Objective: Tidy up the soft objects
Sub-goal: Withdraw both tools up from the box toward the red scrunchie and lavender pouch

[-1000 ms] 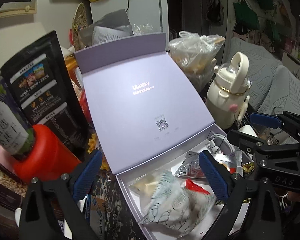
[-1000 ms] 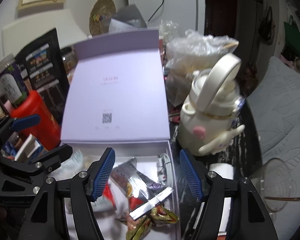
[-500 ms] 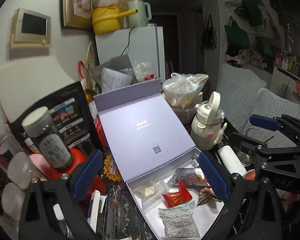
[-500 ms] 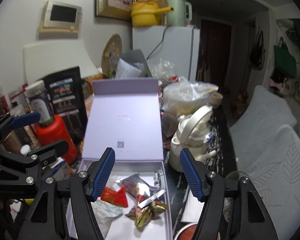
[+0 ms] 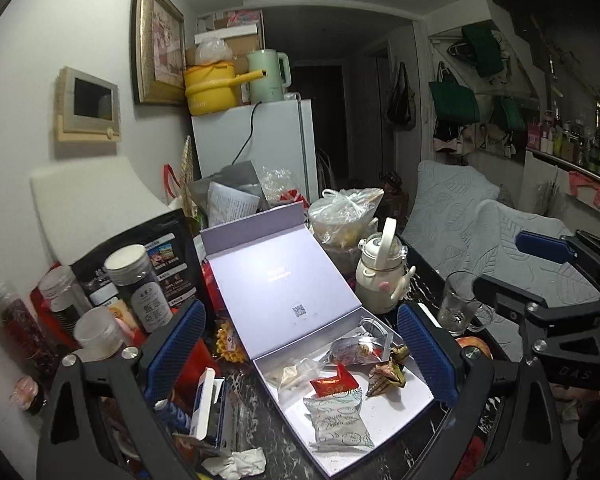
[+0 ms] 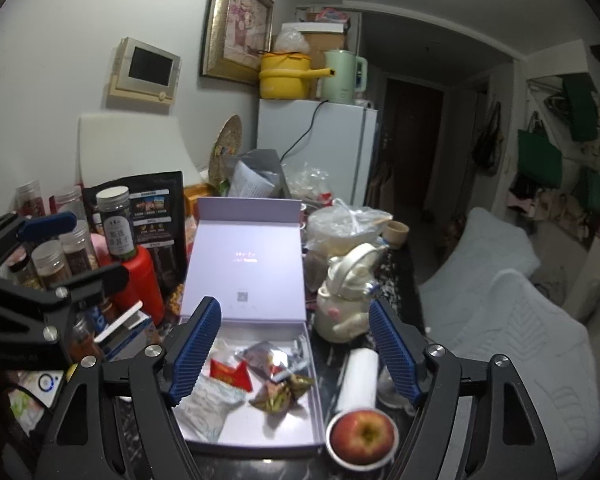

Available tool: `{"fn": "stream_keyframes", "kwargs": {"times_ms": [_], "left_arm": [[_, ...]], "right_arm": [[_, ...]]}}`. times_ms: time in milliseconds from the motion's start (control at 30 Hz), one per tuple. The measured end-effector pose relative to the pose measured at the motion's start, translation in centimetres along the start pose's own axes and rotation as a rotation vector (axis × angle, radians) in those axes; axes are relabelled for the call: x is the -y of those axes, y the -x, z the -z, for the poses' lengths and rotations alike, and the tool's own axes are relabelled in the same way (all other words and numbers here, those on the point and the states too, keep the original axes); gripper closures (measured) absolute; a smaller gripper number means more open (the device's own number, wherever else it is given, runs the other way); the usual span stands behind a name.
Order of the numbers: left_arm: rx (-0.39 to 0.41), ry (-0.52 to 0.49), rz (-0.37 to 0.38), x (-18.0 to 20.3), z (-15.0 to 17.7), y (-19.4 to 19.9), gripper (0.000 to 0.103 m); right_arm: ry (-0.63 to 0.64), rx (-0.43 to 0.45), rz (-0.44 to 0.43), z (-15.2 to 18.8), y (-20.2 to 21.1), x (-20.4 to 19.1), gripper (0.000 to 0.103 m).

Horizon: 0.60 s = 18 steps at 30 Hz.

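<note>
An open lilac gift box (image 5: 400, 408) (image 6: 260, 432) lies on the dark table with its lid (image 5: 280, 280) (image 6: 244, 264) propped up behind. Inside lie soft snack packets: a white patterned pouch (image 5: 338, 422) (image 6: 208, 404), a red packet (image 5: 334, 384) (image 6: 230, 372), a silver wrapper (image 5: 350, 350) (image 6: 266, 360), a green-gold wrapper (image 5: 386, 376) (image 6: 282, 394) and a clear bag (image 5: 296, 372). My left gripper (image 5: 300, 354) is open and empty, held high above the box. My right gripper (image 6: 294, 354) is open and empty, also high above it.
A cream kettle-shaped bottle (image 5: 382, 280) (image 6: 348, 300) stands right of the box. A glass mug (image 5: 456, 312), a white roll (image 6: 358, 380) and an apple in a bowl (image 6: 362, 438) sit at the right. Jars (image 5: 138, 284) and a red bottle (image 6: 140, 284) crowd the left.
Both grippers have pulled up and back from the box, so the box looks smaller and more of the room shows. Both stay open and empty.
</note>
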<state>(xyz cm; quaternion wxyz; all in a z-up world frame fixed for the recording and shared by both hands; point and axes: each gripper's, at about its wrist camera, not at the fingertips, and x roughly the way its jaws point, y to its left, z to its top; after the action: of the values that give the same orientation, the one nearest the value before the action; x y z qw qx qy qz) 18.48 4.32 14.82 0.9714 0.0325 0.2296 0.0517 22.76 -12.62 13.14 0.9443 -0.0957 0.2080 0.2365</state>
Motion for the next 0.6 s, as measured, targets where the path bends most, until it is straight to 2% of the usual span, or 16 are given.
{"fn": "stream_keyframes", "kwargs": {"times_ms": [267, 600], "left_arm": [[0.010, 0.009, 0.040, 0.7, 2.0, 3.9, 0.004], [-0.027, 0.001, 0.089, 2.8, 5.8, 6.5, 0.004]], "right_arm": [[-0.029, 0.036, 0.026, 2.7, 4.6, -0.2, 0.022], [-0.047, 0.012, 0.056, 7.6, 8.3, -0.9, 0.022]]}}
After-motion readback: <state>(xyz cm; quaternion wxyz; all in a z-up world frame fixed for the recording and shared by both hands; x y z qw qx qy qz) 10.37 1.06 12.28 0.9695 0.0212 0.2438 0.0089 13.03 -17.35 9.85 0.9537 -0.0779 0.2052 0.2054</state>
